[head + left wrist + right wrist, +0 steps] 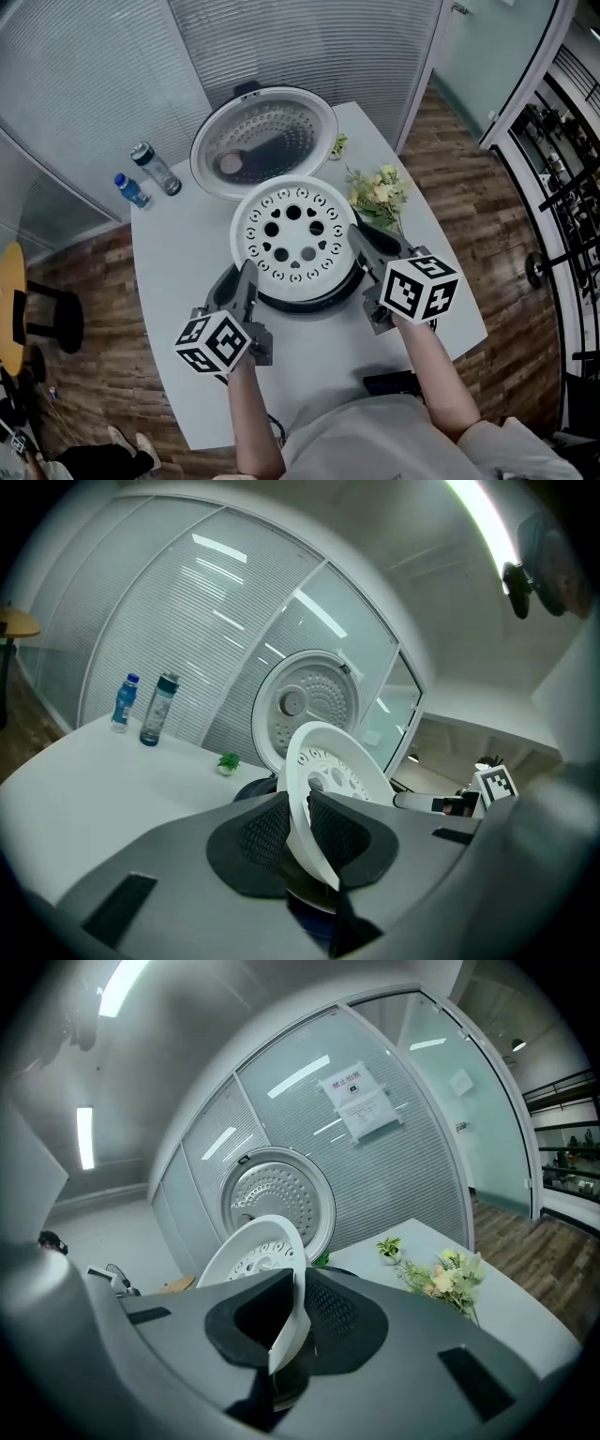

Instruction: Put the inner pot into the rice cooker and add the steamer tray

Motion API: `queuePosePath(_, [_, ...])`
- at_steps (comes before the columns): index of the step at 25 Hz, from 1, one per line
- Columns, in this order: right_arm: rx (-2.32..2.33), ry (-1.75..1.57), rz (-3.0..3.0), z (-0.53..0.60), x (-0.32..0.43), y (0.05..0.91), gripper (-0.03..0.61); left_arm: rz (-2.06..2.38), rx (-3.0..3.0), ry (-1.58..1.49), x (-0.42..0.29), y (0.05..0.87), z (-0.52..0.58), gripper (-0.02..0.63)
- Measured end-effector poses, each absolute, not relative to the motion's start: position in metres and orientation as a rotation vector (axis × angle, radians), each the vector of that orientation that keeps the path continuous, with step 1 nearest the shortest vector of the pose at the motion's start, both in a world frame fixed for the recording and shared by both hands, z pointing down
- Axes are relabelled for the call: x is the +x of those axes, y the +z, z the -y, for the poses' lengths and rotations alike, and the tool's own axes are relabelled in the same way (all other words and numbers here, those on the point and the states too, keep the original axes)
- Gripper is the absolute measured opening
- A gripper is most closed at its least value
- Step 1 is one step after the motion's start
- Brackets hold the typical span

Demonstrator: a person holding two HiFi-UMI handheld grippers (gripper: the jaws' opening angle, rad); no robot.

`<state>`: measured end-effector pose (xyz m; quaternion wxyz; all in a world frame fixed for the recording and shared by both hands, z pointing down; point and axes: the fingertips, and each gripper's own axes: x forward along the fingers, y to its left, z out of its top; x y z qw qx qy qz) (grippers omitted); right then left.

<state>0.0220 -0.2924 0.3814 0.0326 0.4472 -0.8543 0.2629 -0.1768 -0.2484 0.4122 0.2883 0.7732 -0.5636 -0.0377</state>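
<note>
Here, a rounded white table (178, 281) stands on a wood floor, with glass partition walls close behind its far edge and its near edge just in front of the person. Open tabletop lies between the black rice cooker (309, 302) at the middle and two bottles at the far left corner, a blue-capped one (131, 190) and a dark-lidded clear one (156, 169). To the right, a spray of pale yellow flowers (380, 192) lies near the right gripper (361, 239). The cooker's round lid (265, 141) stands open behind it, showing its dimpled metal inside. A round white plastic steamer tray (295, 234), pierced with large holes and rings of small slots, sits directly over the cooker's mouth and hides what is inside. Whether it touches the cooker's rim cannot be told. Both bare forearms reach forward. The left gripper (242, 286) comes in from the near left and its fingers (262, 841) pinch the tray's thin rim. The right gripper's fingers (333, 1312) pinch the rim on the opposite side.
</note>
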Motion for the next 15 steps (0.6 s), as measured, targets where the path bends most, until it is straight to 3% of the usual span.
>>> queuePosePath(15, [1.309,0.698,2.521,0.31,0.016,0.408,0.052,1.459,2.028,-0.006,-0.178,0.437,0.265,0.078])
